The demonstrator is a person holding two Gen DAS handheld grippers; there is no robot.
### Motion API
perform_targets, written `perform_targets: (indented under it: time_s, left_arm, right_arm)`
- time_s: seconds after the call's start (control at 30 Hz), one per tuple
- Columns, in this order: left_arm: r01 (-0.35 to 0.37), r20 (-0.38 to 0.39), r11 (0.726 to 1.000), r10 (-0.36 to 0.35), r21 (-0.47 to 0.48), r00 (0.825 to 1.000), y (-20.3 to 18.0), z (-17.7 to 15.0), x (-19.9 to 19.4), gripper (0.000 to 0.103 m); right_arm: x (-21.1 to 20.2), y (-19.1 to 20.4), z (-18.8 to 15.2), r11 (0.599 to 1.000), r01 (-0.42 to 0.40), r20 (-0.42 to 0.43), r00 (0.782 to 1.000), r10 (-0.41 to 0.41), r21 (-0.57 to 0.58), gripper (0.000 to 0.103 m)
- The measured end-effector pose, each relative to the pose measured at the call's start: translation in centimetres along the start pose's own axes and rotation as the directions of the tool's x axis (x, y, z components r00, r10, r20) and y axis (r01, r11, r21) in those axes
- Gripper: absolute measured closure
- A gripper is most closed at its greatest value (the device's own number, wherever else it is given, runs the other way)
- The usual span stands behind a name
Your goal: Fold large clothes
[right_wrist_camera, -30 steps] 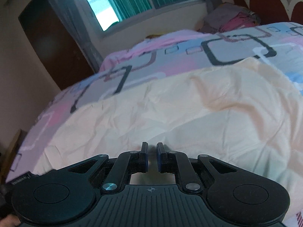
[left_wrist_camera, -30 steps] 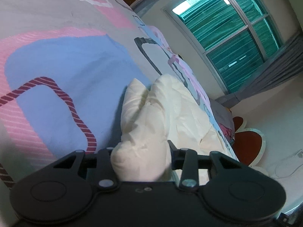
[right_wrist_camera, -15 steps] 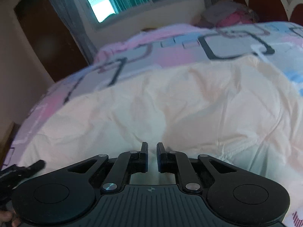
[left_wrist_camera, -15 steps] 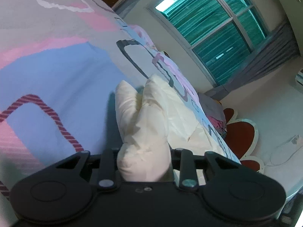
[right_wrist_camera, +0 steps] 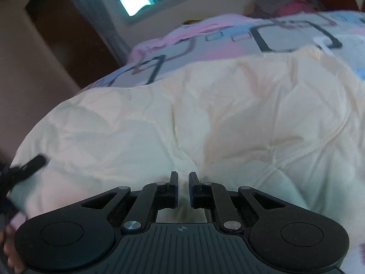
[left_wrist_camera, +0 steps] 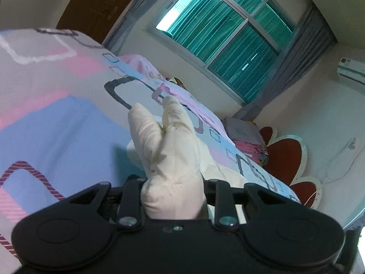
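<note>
The left gripper (left_wrist_camera: pixel 173 196) was clamped on a thick bunched fold of the cream garment (left_wrist_camera: pixel 168 150). Its jaws had just been drawing closer together, with the cloth squeezed between them and standing up in two puffy lobes beyond the tips. From that bunch the cream fabric trailed down to the right and onto the bed.

The right gripper (right_wrist_camera: pixel 183 188) had its jaws pressed nearly together, only a thin slit showing, and a pinch of the same cream garment (right_wrist_camera: pixel 205 118) sat in that slit while the cloth rose in creases just ahead of it. In the right wrist view the garment lay spread wide across the bedspread (right_wrist_camera: pixel 228 45), wrinkled, with a stitched hem (right_wrist_camera: pixel 303 153) running off to the right. The black tip of the other gripper showed at the garment's far left edge, blurred.

The bedspread (left_wrist_camera: pixel 57 114) was patterned in pink, blue and grey with dark outlined squares. Beyond the bed stood a window (left_wrist_camera: pixel 228 36) with green curtains, grey drapes beside it, a dark wooden door (left_wrist_camera: pixel 98 6), and a red and white headboard (left_wrist_camera: pixel 285 157) with folded bedding (left_wrist_camera: pixel 246 134) stacked against it.
</note>
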State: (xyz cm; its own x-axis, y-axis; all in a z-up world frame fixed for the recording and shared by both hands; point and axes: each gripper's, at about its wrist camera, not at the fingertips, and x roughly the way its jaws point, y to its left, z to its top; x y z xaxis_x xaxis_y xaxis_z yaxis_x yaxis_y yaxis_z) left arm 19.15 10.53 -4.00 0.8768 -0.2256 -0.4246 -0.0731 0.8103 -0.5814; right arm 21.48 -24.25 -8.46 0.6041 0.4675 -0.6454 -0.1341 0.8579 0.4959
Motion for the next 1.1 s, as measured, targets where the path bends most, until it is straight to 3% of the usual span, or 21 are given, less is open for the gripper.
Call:
perform_targets:
  time_s: [0.13, 0.27, 0.33, 0.4, 0.5, 0.57, 0.63, 0.8, 0.97, 1.1]
  left_arm:
    - [-0.002, 0.012, 0.998, 0.001, 0.059, 1.0, -2.4, 0.1, -0.6, 0.077]
    - [0.019, 0.015, 0.983, -0.022, 0.183, 1.0, -6.4, -0.4, -1.2, 0.077]
    - [0.012, 0.028, 0.966, -0.02, 0.257, 0.999, -8.4, -0.5, -1.4, 0.077]
    - [0.016, 0.028, 0.955, -0.025, 0.295, 0.999, -10.1, -0.4, -1.3, 0.077]
    - [0.029, 0.016, 0.924, -0.037, 0.381, 0.999, -12.8, -0.8, -1.1, 0.077]
    - [0.049, 0.002, 0.903, -0.055, 0.427, 0.998, -14.4, -1.2, -0.9, 0.077]
    - [0.077, -0.024, 0.879, -0.074, 0.471, 0.997, -16.2, -1.8, -0.6, 0.077]
    - [0.16, -0.098, 0.845, -0.127, 0.511, 0.987, -20.1, -3.3, 1.4, 0.077]
    - [0.241, -0.194, 0.806, -0.16, 0.54, 0.968, -23.8, -5.8, 4.3, 0.077]
    - [0.314, -0.315, 0.792, -0.163, 0.523, 0.935, -25.8, -8.7, 7.6, 0.077]
  right_arm:
    - [1.3, -1.3, -2.0, 0.999, -0.031, -0.14, 0.99, 0.032, 0.007, 0.092]
    - [2.2, -1.9, -2.6, 0.999, -0.046, -0.138, 0.989, 0.047, 0.006, 0.092]
    - [0.2, -3.1, -2.1, 0.993, -0.095, -0.085, 0.991, 0.101, 0.065, 0.092]
    - [-2.1, -4.4, -1.6, 0.993, -0.094, -0.027, 0.995, 0.096, 0.069, 0.092]
    - [-6.2, -7.4, -1.0, 0.994, -0.047, 0.093, 0.995, 0.038, 0.099, 0.092]
    - [-9.1, -10.1, -0.2, 0.99, 0.029, 0.19, 0.98, -0.055, 0.141, 0.092]
    - [-11.1, -12.9, 0.6, 0.976, 0.087, 0.239, 0.962, -0.135, 0.2, 0.092]
    - [-13.2, -17.1, 1.9, 0.959, 0.131, 0.261, 0.945, -0.197, 0.25, 0.092]
    - [-13.1, -19.2, 0.8, 0.95, 0.141, 0.189, 0.962, -0.198, 0.28, 0.092]
    - [-13.5, -21.6, 0.0, 0.944, 0.118, 0.172, 0.969, -0.177, 0.307, 0.092]
